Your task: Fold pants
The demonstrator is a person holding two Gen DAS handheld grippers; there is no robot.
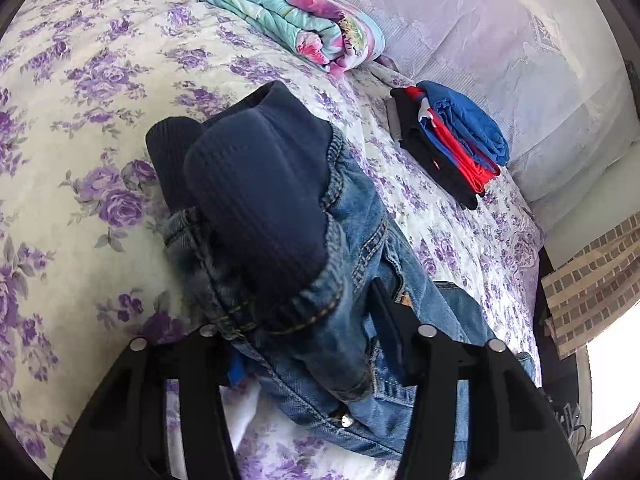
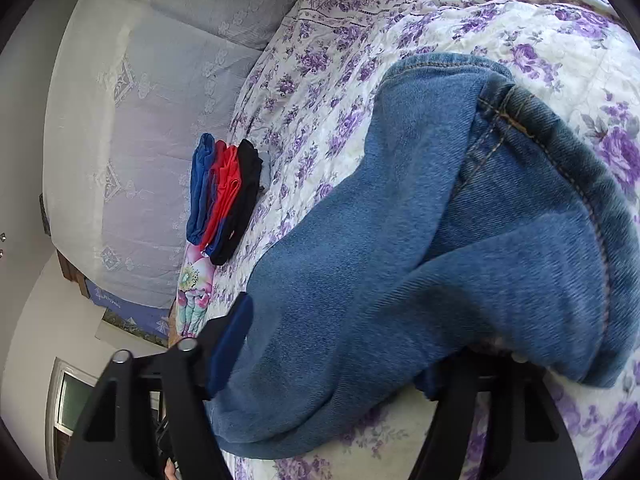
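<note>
Blue denim pants (image 1: 352, 280) with a ribbed navy elastic waistband (image 1: 256, 200), lying bunched on the white quilted bedspread with purple roses (image 1: 80, 120). Orange-tan topstitching along seams; metal rivet near the fly; pale lining visible underneath at the near edge. Waistband end raised and rumpled, standing up in the left wrist view.

Left gripper (image 1: 316, 332): black fingers on either side of the waistband seam, partly closed around the denim, cloth filling the gap between them. Pad contact hidden by the fabric; cannot tell if pinching firmly.

Right gripper (image 2: 340, 360): dark blue pad of one finger (image 2: 230, 344) pressed against the side of a folded leg of the pants (image 2: 400, 260), hem and inner seam turned upward at far right. Other finger buried under the denim; grip appears closed on the cloth.

Beyond, near the pale lilac lace pillows (image 1: 500, 40): small stack of folded blue, red and black garments (image 1: 452, 140); folded turquoise floral blanket (image 1: 288, 12).
</note>
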